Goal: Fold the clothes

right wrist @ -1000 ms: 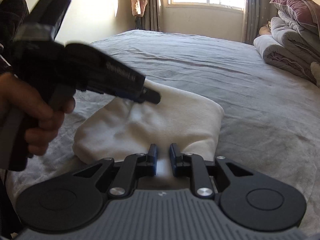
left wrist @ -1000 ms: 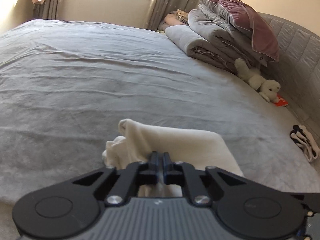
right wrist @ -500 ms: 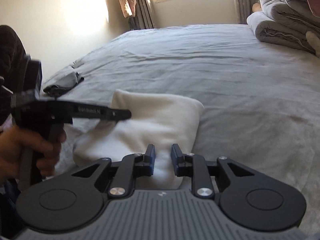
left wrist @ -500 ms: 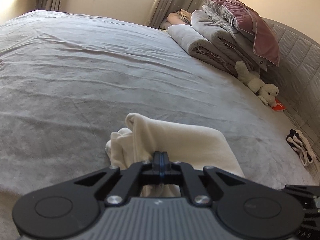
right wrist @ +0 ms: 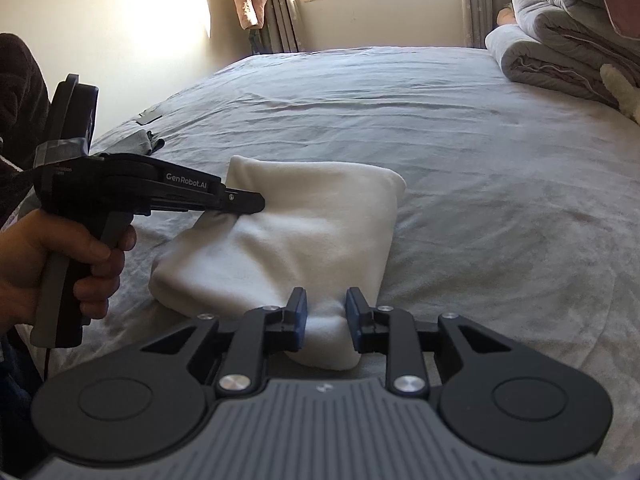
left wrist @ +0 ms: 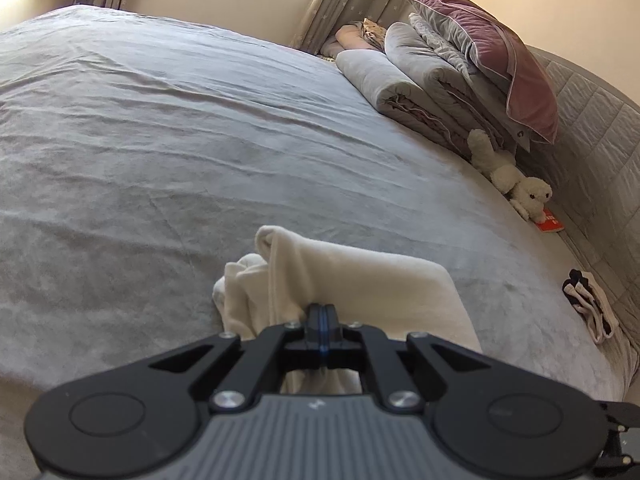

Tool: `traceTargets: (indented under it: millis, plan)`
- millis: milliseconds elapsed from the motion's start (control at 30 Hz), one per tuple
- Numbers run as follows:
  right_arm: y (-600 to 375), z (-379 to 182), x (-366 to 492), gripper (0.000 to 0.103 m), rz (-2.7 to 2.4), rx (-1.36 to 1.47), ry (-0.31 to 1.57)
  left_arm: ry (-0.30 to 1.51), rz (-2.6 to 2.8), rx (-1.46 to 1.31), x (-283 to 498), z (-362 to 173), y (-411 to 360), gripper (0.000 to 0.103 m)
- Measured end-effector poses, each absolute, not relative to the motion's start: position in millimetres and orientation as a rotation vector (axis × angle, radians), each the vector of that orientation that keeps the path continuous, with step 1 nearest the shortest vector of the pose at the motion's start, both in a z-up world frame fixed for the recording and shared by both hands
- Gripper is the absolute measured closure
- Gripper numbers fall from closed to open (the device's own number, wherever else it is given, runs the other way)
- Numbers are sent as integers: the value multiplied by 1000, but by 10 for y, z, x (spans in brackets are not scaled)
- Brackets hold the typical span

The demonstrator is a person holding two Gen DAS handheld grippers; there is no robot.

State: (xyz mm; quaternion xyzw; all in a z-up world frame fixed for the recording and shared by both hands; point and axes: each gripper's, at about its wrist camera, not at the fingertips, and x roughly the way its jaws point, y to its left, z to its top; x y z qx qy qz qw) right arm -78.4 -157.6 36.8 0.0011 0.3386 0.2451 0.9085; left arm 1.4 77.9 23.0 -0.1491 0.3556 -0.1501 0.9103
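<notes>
A folded white fleecy garment (left wrist: 360,280) lies on the grey bedspread (left wrist: 160,160) just in front of both grippers. My left gripper (left wrist: 322,314) is shut on a pinch of the garment's left edge. In the right wrist view that left gripper (right wrist: 256,204) reaches in from the left, held by a hand (right wrist: 60,264), and fabric is drawn up to its tip. My right gripper (right wrist: 326,316) straddles the near corner of the white garment (right wrist: 312,220). Its jaws are opening, and the bunched fabric between them touches both pads.
Rolled quilts under a mauve pillow (left wrist: 480,60) are stacked by the padded headboard (left wrist: 600,120), with a white plush toy (left wrist: 516,184) below them. A black-and-white garment (left wrist: 588,308) lies at the right bed edge. A grey garment (right wrist: 140,142) lies at the far left edge.
The right gripper's jaws have spread wider around the garment corner. The left jaws closed their small gap on the fabric. Both wrists rolled a little.
</notes>
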Motion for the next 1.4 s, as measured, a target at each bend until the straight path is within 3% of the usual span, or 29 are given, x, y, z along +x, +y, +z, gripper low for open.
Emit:
traceTargets:
  millis: [333,500,700,900,1100,1133,1233,1267,1400]
  plan:
    - [-1671,774,-38,72,569,46,669,734,-305,-304,-8,226,769,100]
    - [-1438,380,531,71,602,5,817,740,-311,-297,-7,211,768,99]
    - [-1355,297,433,71,574,-54,775,750,-316,-304,4,227,793,99]
    - [-1480,609,25,72,659,-60,796,749,-327,-291,-3,258,809,99]
    - [-1440,513,-244,66,683,-106,845,748,-326,-318,13,355,806,100]
    - [-1401,496,-251,64,682,-121,842,728,-332,-309,-6,404,787,97]
    - [-1347,465,-266,61,677,-135,837,636,-373,-287,-90,577,719,68]
    - [-1344,463,-273,61,674,-134,835,617,-381,-273,-86,607,681,64]
    - [-1323,454,-322,61,658,-137,821,676,-314,-194,78,465,555,67]
